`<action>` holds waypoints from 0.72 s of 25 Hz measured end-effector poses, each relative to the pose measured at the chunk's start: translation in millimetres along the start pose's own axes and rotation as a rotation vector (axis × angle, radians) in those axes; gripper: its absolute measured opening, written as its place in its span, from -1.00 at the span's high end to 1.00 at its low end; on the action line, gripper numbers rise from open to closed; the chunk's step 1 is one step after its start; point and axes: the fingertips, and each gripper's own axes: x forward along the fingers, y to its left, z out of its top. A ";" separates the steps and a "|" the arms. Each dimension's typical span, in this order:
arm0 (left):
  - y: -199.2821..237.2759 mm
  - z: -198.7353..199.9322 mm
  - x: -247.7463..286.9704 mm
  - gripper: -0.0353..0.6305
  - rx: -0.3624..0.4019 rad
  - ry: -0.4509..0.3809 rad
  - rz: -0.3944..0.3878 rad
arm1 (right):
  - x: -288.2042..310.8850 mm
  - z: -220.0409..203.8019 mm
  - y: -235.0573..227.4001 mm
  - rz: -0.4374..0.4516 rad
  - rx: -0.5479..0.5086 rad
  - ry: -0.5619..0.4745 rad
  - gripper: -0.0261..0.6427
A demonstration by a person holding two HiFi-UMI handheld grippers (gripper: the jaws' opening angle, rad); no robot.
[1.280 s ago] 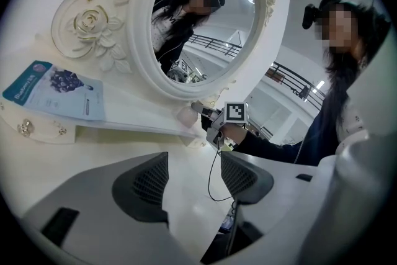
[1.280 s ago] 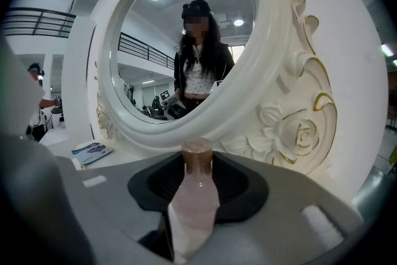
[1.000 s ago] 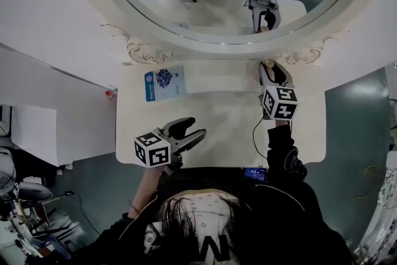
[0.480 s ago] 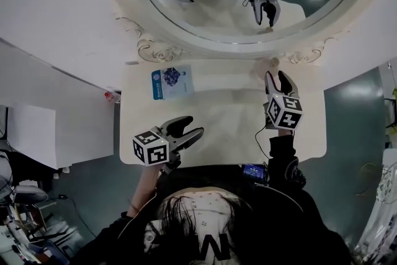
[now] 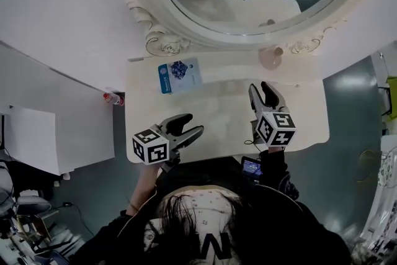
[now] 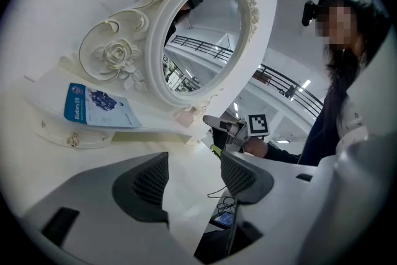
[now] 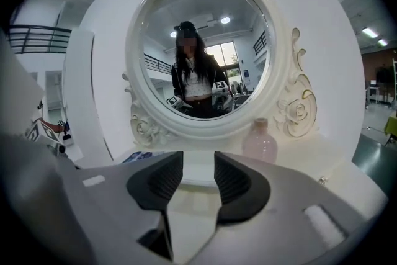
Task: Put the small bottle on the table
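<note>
Right gripper [image 5: 261, 89] now back from small bottle [image 5: 271, 58], empty jaws closing slightly; left gripper [image 5: 193, 125] jaws spread, empty; bottle faint.

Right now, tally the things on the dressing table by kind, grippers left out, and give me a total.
Small pink bottle: 1
Blue packet: 1
Oval mirror: 1
Total: 3
</note>
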 end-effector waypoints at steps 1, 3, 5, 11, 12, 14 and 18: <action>0.5 -0.8 -5.3 0.10 0.008 0.002 -0.003 | -2.6 -2.4 13.1 0.012 0.004 0.001 0.42; 1.2 -1.6 -16.4 0.10 0.023 0.006 -0.008 | -7.3 -6.5 40.0 0.037 0.008 0.001 0.43; 1.6 -1.9 -27.6 0.11 0.040 0.008 -0.013 | -11.1 -9.7 67.4 0.065 0.010 -0.002 0.43; -0.8 -4.1 -58.8 0.14 0.095 0.007 -0.034 | -21.3 -20.9 142.7 0.144 0.023 -0.014 0.43; -2.0 -5.8 -63.4 0.14 0.102 0.008 -0.041 | -23.7 -23.5 152.8 0.152 0.027 -0.014 0.43; -3.7 -10.2 -71.5 0.14 0.109 0.009 -0.054 | -28.7 -28.7 170.2 0.163 0.030 -0.012 0.43; -3.2 -21.9 -84.7 0.14 0.100 0.011 -0.077 | -42.0 -38.4 196.8 0.170 0.027 -0.003 0.43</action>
